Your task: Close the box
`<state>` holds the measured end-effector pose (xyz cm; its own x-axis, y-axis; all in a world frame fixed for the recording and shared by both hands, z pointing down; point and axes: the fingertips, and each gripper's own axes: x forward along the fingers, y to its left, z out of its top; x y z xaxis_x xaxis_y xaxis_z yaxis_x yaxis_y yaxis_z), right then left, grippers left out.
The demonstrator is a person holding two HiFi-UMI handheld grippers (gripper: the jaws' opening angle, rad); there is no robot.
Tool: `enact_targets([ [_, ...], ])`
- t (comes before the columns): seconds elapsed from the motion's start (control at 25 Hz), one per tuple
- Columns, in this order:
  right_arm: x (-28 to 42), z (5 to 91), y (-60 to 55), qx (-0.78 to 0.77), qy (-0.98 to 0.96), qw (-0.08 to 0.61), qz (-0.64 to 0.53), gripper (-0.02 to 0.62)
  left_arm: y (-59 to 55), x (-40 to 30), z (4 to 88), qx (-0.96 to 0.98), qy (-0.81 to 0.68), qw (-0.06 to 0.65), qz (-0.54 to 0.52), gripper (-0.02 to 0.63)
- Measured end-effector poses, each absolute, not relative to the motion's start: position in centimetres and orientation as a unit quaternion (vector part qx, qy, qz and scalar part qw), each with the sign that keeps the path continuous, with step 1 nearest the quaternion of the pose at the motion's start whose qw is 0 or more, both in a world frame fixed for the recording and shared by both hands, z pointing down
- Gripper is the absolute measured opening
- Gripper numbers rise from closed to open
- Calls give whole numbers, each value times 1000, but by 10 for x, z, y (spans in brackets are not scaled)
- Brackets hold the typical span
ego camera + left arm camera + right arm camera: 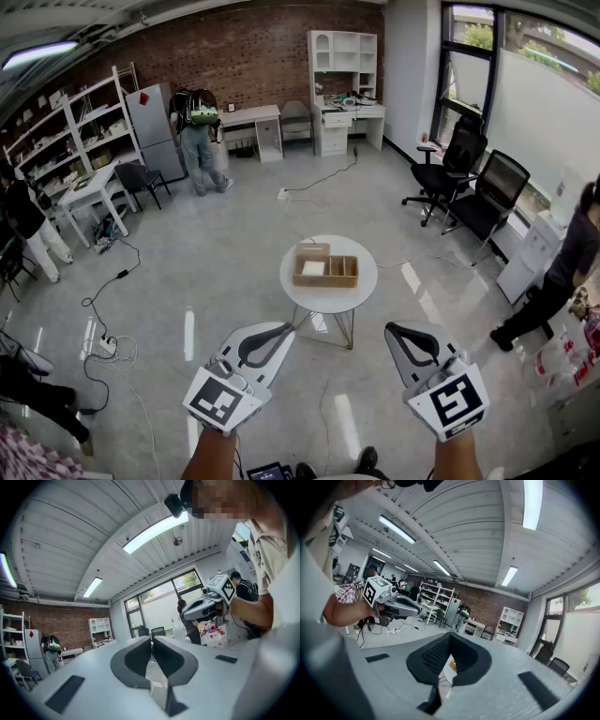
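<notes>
An open cardboard box point(325, 267) with its flaps up stands on a small round white table point(329, 299) in the middle of the room. Both grippers hover well short of the table, over the floor. My left gripper point(286, 328) is shut with nothing between its fingers; its closed jaws fill the left gripper view point(151, 641). My right gripper point(392, 329) is likewise shut and empty, jaw tips touching in the right gripper view point(450, 637). Each gripper view shows the other gripper off to the side: the right gripper point(206, 604) and the left gripper point(396, 604).
Black office chairs point(469, 178) stand at the right by the windows. A person point(562, 272) stands at the far right, another point(199, 136) at the back by a white desk. Cables and a power strip point(103, 342) lie on the floor at the left.
</notes>
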<state>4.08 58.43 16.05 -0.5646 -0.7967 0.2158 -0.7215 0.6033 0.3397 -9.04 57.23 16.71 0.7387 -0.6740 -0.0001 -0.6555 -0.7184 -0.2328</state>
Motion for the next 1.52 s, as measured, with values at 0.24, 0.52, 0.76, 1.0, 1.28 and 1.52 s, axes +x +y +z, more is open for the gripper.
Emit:
enact_targets([
  [0.24, 30, 160, 579, 433, -878, 176, -106, -9, 567, -100, 166, -925, 360, 111, -43, 17],
  [0.52, 17, 163, 574, 435, -876, 178, -104, -9, 562, -114, 171, -926, 358, 109, -43, 17],
  [0.76, 0, 169, 569, 434, -877, 184, -98, -9, 559, -130, 173, -928, 355, 109, -38, 17],
  [1.0, -16, 169, 556, 434, -878, 175, -101, -8, 552, -148, 174, -927, 355, 112, -39, 17],
  [1.28, -13, 180, 498, 419, -890, 154, -96, -8, 506, -143, 198, -922, 370, 104, -55, 17],
  [1.52, 7, 189, 424, 384, -909, 132, -94, -8, 446, -119, 203, -908, 398, 106, -71, 17],
])
